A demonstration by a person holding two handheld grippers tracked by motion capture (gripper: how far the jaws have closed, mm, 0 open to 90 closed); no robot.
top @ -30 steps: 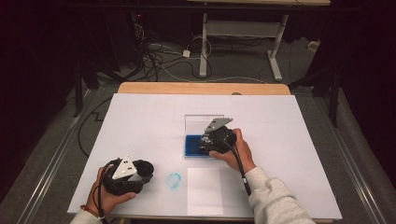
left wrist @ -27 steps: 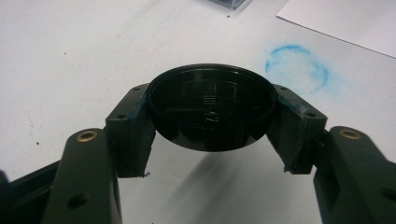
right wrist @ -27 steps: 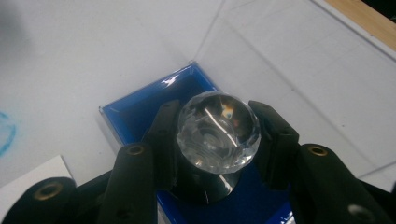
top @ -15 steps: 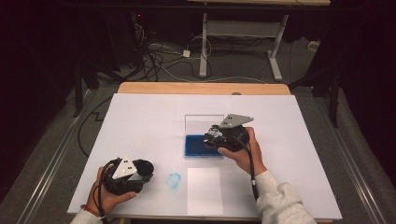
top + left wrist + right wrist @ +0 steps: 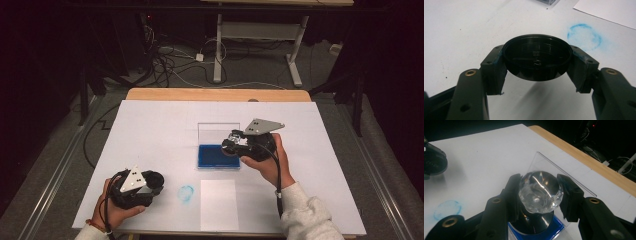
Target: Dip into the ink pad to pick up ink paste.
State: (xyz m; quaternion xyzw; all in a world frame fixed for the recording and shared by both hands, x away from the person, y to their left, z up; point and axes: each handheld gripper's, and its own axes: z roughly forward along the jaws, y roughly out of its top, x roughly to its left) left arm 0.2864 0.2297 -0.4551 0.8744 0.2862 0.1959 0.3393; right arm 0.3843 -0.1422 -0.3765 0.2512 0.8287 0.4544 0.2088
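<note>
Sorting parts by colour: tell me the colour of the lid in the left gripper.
Black lid, clearest in the left gripper view.

Black round lid (image 5: pixel 537 57): shallow, lifted just above the table
Clear glass jar (image 5: pixel 539 190): raised over blue tray (image 5: pixel 212 156)

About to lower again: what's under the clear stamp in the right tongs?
The blue ink pad in its open clear case lies directly below the stamp. The stamp's underside and part of the pad are covered.

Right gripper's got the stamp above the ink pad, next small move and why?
Probably carry the clear-handled stamp toward the blank white sheet. The right gripper grips it above the blue ink pad, apparently inked; the left gripper just holds the black cap.
</note>
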